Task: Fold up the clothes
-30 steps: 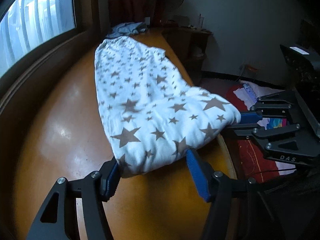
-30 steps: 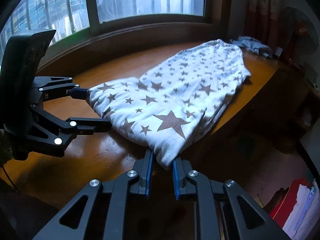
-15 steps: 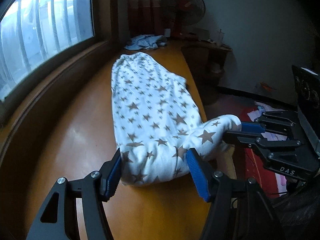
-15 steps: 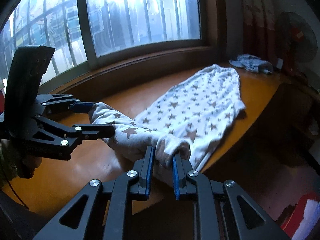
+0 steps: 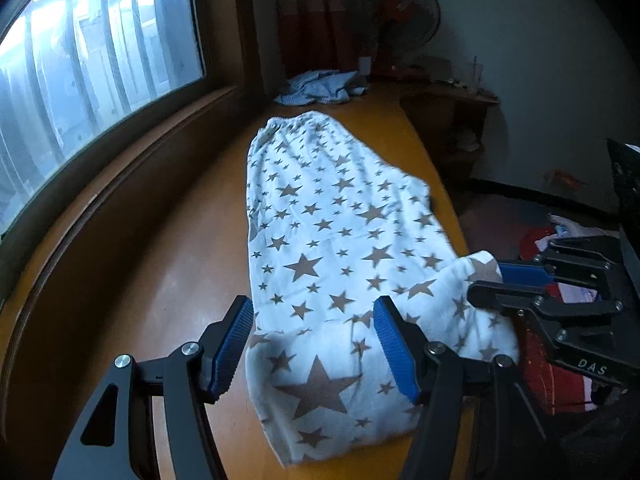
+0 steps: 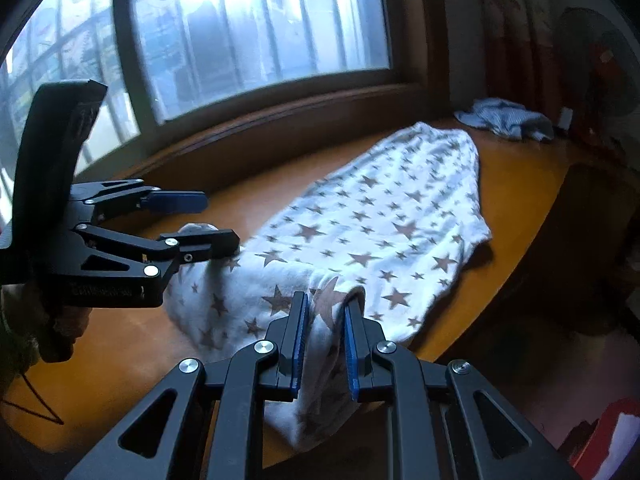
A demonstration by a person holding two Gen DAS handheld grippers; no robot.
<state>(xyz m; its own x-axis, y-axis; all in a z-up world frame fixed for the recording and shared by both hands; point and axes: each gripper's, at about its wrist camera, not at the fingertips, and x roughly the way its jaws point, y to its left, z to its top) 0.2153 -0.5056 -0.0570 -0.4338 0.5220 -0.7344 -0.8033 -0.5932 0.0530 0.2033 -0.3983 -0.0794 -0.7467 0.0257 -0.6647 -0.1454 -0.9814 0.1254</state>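
Wooden ledge [image 5: 132, 264]: blue garment [image 5: 320, 87] beyond starred cloth [image 5: 332, 240]; fan [image 5: 394, 12] behind.

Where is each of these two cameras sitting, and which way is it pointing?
Left wrist: rides the left tool, looking along the star-print garment toward a fan; the right tool shows.
Right wrist: rides the right tool, facing the window; the left tool shows.
Both share the garment, the wooden surface and the blue cloth.
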